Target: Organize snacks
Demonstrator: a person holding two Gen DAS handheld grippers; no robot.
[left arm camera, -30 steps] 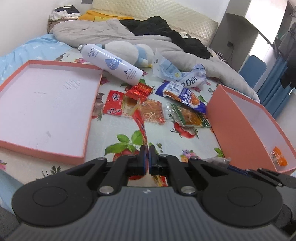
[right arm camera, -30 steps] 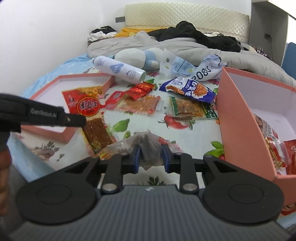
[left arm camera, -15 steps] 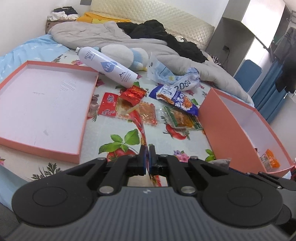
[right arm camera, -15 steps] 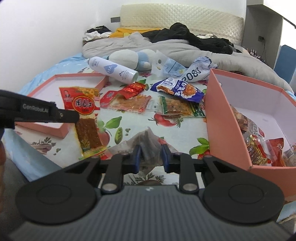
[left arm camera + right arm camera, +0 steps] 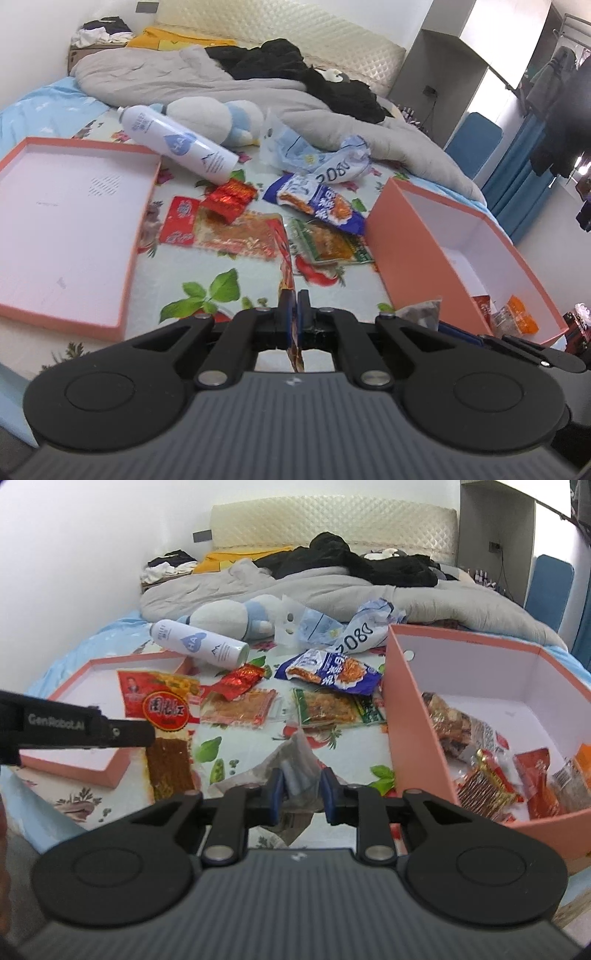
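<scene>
**Snacks part packed, one packet in each gripper**

Snacks lie scattered on the flowered bedsheet (image 5: 258, 746) between a shallow pink lid (image 5: 74, 221) and a deep pink box (image 5: 413, 716); several packets (image 5: 487, 775) already rest inside the box, near its front wall.

The left gripper (image 5: 294, 310) is clenched on a red spicy-strip packet (image 5: 166, 716) — its pads meet on the thin film, which the left wrist view shows edge-on; from the right wrist view the packet hangs upright from the fingertips, in front of the lid's near corner.

The right gripper (image 5: 302, 788) grasps a clear crinkled packet (image 5: 295, 764) with dark contents; the plastic fills the gap between the blue pads and bunches above them, and the box wall stands just to its right.

Loose on the sheet: a blue-and-white noodle snack bag (image 5: 332, 672), a green-edged packet (image 5: 328, 709) below it, a flat orange packet (image 5: 240, 709), and a small crumpled red wrapper (image 5: 240, 677) overlapping that packet's top edge.

Farther back a white spray bottle (image 5: 177, 147) lies on its side, touching a plush toy (image 5: 218, 118); a crumpled blue-white plastic bag (image 5: 354, 631) sits beside them — behind all this, a grey quilt (image 5: 155, 81) heaped with dark clothes (image 5: 354, 561).
</scene>
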